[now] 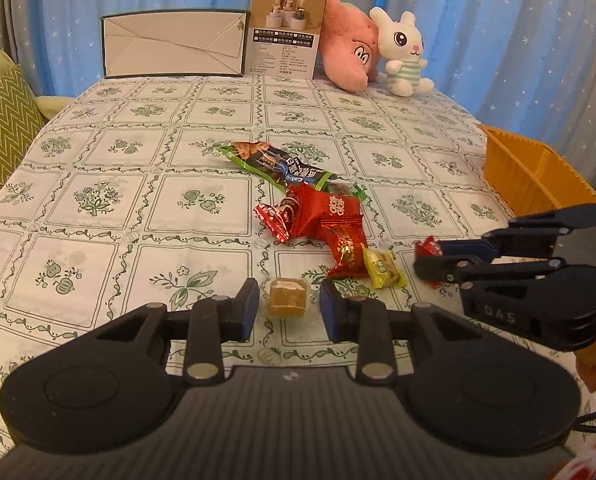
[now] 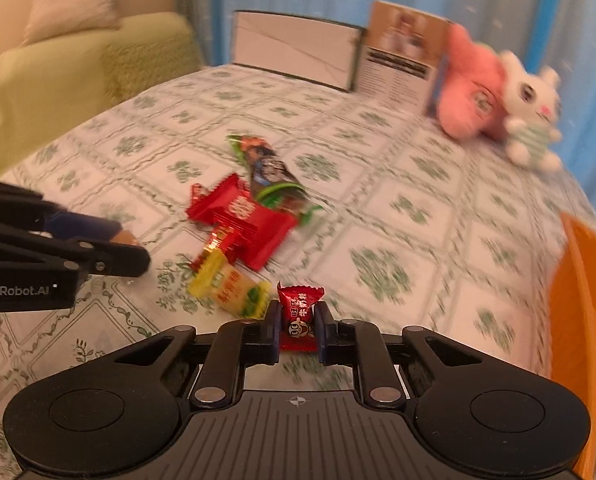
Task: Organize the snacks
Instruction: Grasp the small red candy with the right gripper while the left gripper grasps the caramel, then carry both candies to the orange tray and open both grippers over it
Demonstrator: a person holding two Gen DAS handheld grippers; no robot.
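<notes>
Right gripper point(image 2: 297, 330) is clamping the small red candy point(image 2: 298, 316) beside the yellow snack point(image 2: 230, 290); next it needs lifting toward the orange tray point(image 2: 574, 320).

Left gripper point(image 1: 286, 312) is straddling a brown cube point(image 1: 288, 296), pads apparently not pressing.

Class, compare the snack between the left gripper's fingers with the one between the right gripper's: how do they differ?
The brown cube sweet is blocky in clear wrap; the small red candy is a flat printed packet. The left gripper shows gaps beside the cube; the right gripper pinches the candy. Both are single sweets at the pile's near edge.
</notes>
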